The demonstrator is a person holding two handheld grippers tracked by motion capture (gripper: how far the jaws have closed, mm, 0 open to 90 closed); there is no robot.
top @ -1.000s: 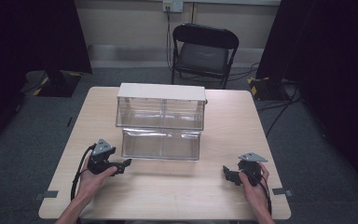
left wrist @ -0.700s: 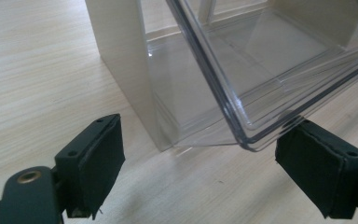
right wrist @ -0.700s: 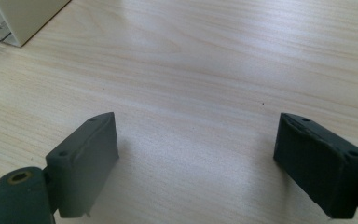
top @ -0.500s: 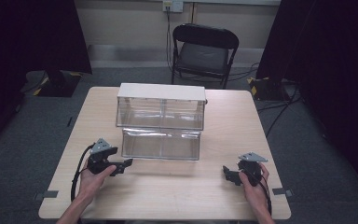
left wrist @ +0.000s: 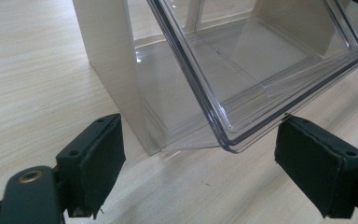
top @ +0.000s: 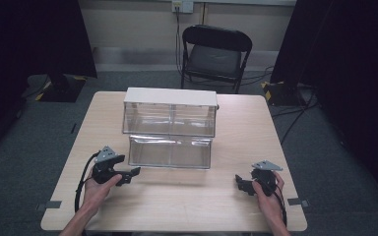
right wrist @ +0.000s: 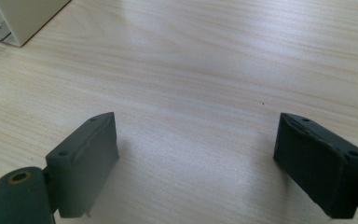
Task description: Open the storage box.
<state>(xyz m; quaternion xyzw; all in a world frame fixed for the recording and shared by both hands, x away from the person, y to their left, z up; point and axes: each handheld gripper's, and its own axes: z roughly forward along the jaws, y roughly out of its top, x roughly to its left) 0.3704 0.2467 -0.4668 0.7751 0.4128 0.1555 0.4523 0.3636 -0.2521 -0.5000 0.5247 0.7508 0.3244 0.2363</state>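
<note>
Clear drawer, pulled out of the lower row of a white-framed cabinet, sits at the middle of the wooden surface. Left gripper rests just beside the drawer's near left corner, jaws wide apart. Right gripper lies well apart to the right, jaws spread over bare wood.

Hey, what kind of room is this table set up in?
Probably a lab or recording studio: black curtains on both sides, a lone folding chair, floor cables, and one bare wooden table.
</note>
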